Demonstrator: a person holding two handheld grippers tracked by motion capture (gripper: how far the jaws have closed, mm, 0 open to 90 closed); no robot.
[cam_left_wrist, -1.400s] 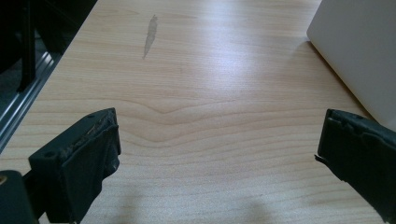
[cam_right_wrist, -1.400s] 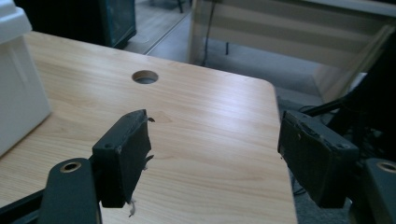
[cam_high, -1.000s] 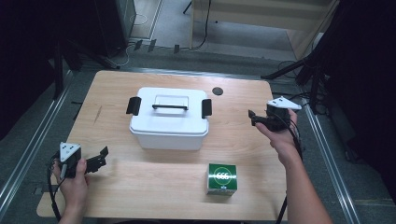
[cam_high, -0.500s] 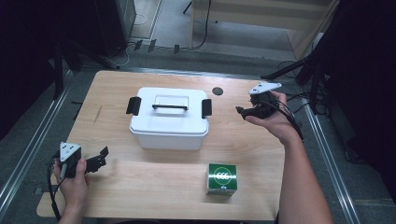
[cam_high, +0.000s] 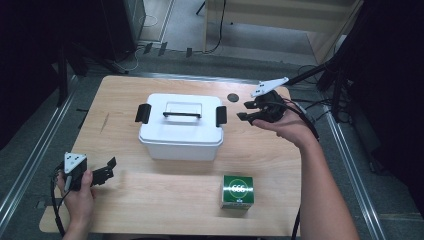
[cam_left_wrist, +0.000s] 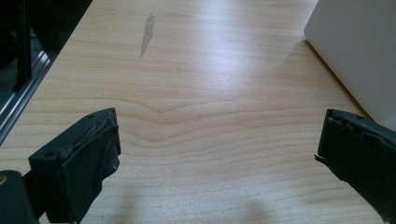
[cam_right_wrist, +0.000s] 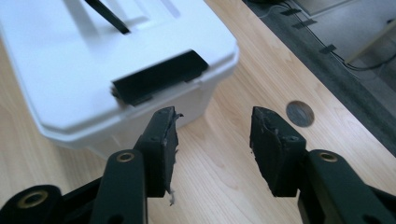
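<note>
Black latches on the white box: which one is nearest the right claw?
The latch on the box's right end, facing the right claw; the other latch sits at the far end.

Bright overhead light glares softly off the table (cam_high: 165, 200); surroundings dark, near jaws blurred.

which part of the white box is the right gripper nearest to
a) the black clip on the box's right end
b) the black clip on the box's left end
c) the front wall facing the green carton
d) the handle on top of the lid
a) The right gripper, its jaws apart with nothing between them, hovers just beside the black clip on the right end of the white box.
</note>
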